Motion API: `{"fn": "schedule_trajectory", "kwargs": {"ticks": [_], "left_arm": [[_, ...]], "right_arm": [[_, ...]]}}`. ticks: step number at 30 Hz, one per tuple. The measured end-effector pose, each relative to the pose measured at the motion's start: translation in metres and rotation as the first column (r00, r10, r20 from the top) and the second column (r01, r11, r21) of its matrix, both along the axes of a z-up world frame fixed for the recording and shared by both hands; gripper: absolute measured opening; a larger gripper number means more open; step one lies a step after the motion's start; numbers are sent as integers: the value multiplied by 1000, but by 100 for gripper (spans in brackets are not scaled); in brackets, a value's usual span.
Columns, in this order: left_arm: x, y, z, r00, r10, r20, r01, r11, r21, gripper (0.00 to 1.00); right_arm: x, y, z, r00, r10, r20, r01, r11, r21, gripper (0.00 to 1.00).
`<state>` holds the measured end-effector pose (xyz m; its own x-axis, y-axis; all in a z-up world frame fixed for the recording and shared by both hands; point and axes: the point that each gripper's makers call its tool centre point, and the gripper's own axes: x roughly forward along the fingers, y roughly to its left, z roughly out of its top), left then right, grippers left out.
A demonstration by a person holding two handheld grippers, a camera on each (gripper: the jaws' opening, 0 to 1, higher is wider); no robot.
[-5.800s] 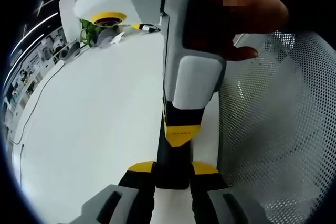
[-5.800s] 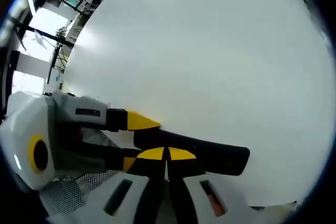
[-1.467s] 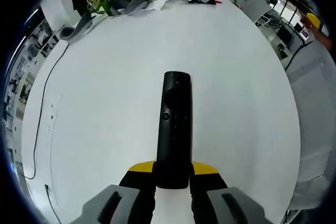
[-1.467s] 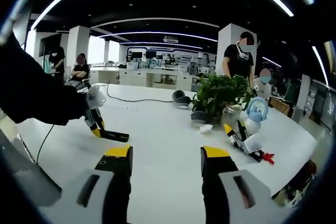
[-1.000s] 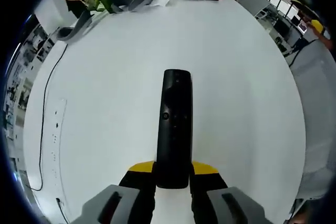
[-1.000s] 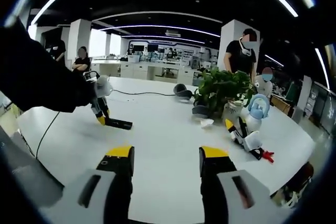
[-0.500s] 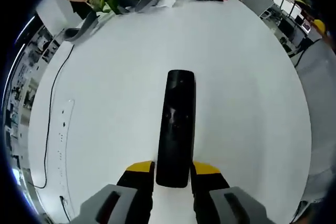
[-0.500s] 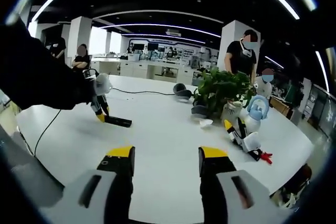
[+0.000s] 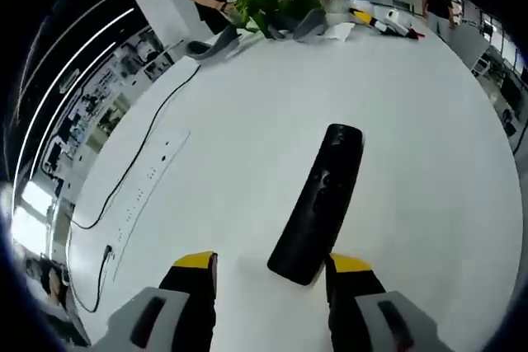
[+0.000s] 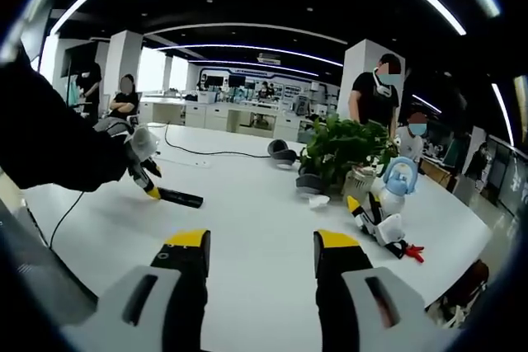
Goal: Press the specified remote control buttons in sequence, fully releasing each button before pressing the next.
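Note:
A long black remote (image 9: pixel 318 204) lies flat on the white table (image 9: pixel 231 146), slanted up to the right in the left gripper view. My left gripper (image 9: pixel 273 265) is open, and the remote's near end sits between the jaws, close to the right one, with a gap on the left. In the right gripper view the same remote (image 10: pixel 180 198) rests on the table at the left, with the left gripper (image 10: pixel 151 190) at its end, held by a dark-sleeved arm. My right gripper (image 10: pixel 261 245) hovers open over the table with nothing in it.
A white power strip (image 9: pixel 148 191) and its black cable run along the table's left side. At the far end stand a potted plant (image 10: pixel 342 150), grey headphones (image 10: pixel 280 151), a blue-and-white toy (image 10: pixel 394 180) and a spare gripper (image 10: pixel 375 220). People stand beyond the table.
My left gripper has opened and let go of the remote, which now lies on the table slanted right. The left view has swung. The right gripper stays open.

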<state>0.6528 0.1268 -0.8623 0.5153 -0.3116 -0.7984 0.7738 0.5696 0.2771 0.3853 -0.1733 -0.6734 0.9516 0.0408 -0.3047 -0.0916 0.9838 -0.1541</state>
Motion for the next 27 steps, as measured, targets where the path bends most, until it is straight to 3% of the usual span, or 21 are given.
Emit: {"fn": "schedule_trajectory", "kwargs": {"ticks": [2,4,5,6,9,12,13,19,20,22,23,25,27], "left_arm": [[-2,3,3,999,31,35,-30,999,-43,70],[-11,10,2,997,80,7,-79,995,-52,72],[-12,12,4,996,91,19,-89,994,-64,72],[-16,10,6,994,106,18,-103,987,-120,74],[-29,13,6,989,148,-1,-145,972,-183,87],[-38,12,10,979,205,-5,-198,941,-275,97],[-43,13,12,975,223,-4,-213,927,-308,98],[-60,25,24,964,265,21,-240,902,-358,100],[-61,27,28,960,280,23,-251,890,-381,100],[-68,24,41,947,320,-25,-292,828,-478,100],[-71,26,53,943,331,-8,-286,800,-527,100],[-77,35,66,934,356,32,-283,793,-540,100],[-87,37,76,931,364,19,-289,770,-569,100]], "right_arm": [[0,0,1,1000,0,7,0,1000,-20,53],[0,1,4,1000,2,17,-2,1000,-18,52],[0,1,4,1000,3,20,-3,1000,-13,52],[0,2,4,1000,4,19,-4,1000,-10,52],[-1,1,5,1000,3,19,-3,1000,-3,52],[-1,1,6,1000,-1,29,1,1000,-4,53],[-1,0,7,999,-3,32,3,1000,-4,53],[-1,-1,9,999,-7,44,7,1000,12,55],[-1,-1,9,999,-7,45,7,1000,12,55],[-1,-1,10,999,-10,49,9,1000,12,54],[-1,-2,10,999,-13,49,12,1000,8,54],[-2,-3,15,997,-19,72,18,1000,11,56],[-3,-4,19,995,-23,93,21,999,24,57]]}}
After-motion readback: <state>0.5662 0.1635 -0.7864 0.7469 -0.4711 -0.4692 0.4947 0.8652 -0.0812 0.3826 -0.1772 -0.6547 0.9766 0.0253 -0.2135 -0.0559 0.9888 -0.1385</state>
